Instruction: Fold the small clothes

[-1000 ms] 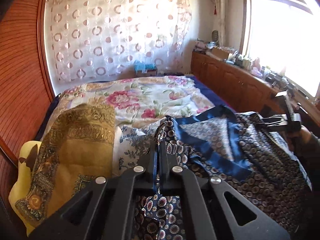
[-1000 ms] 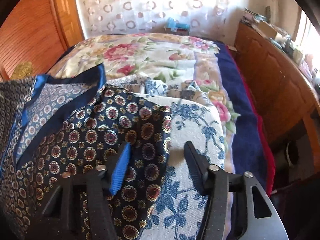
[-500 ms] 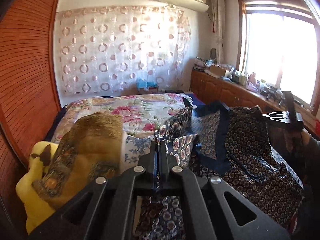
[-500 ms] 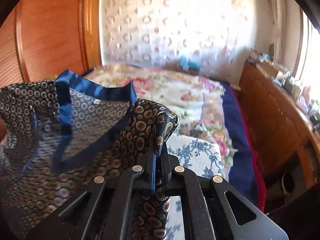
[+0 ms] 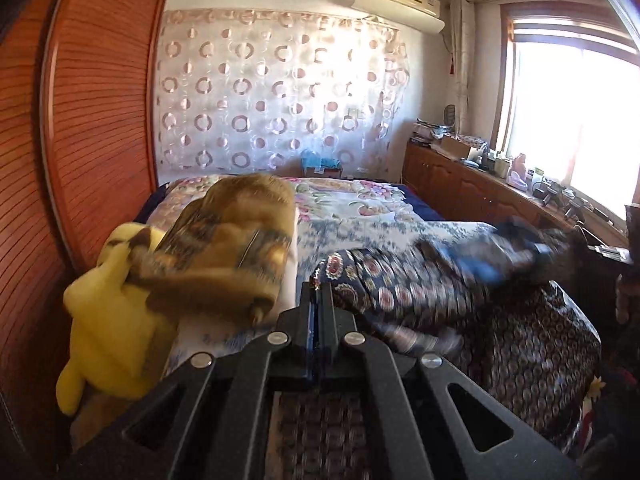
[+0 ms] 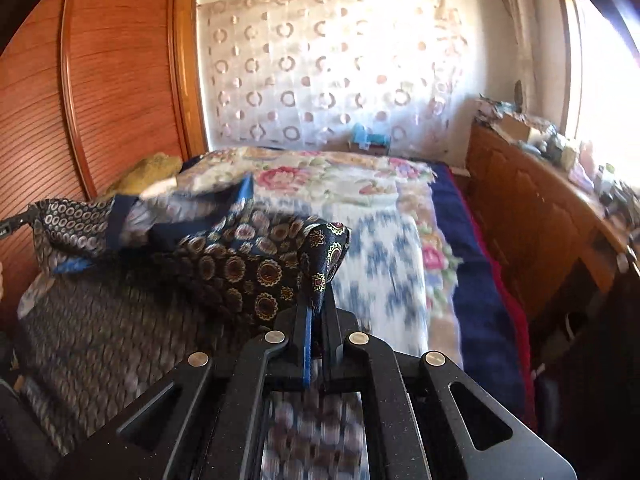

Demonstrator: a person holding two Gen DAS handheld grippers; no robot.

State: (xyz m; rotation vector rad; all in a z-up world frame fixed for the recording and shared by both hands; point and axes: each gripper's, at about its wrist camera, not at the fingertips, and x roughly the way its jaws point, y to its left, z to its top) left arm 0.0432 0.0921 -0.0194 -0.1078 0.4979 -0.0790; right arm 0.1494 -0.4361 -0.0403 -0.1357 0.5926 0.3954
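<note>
We hold the garment [image 6: 224,264], a dark patterned piece with blue trim, lifted above the bed [image 6: 360,184] and strung between both tongs: the left tongs [image 5: 318,294] are clamped on one corner, the right tongs [image 6: 316,304] on another. To do this well, we judge that we should draw the two corners level and taut, let the loose cloth hang free, then lay it flat on clear bedding before creasing. Much is blurred; we cannot tell what kind of garment it is, and its lower part drops below both views behind the tongs.
</note>
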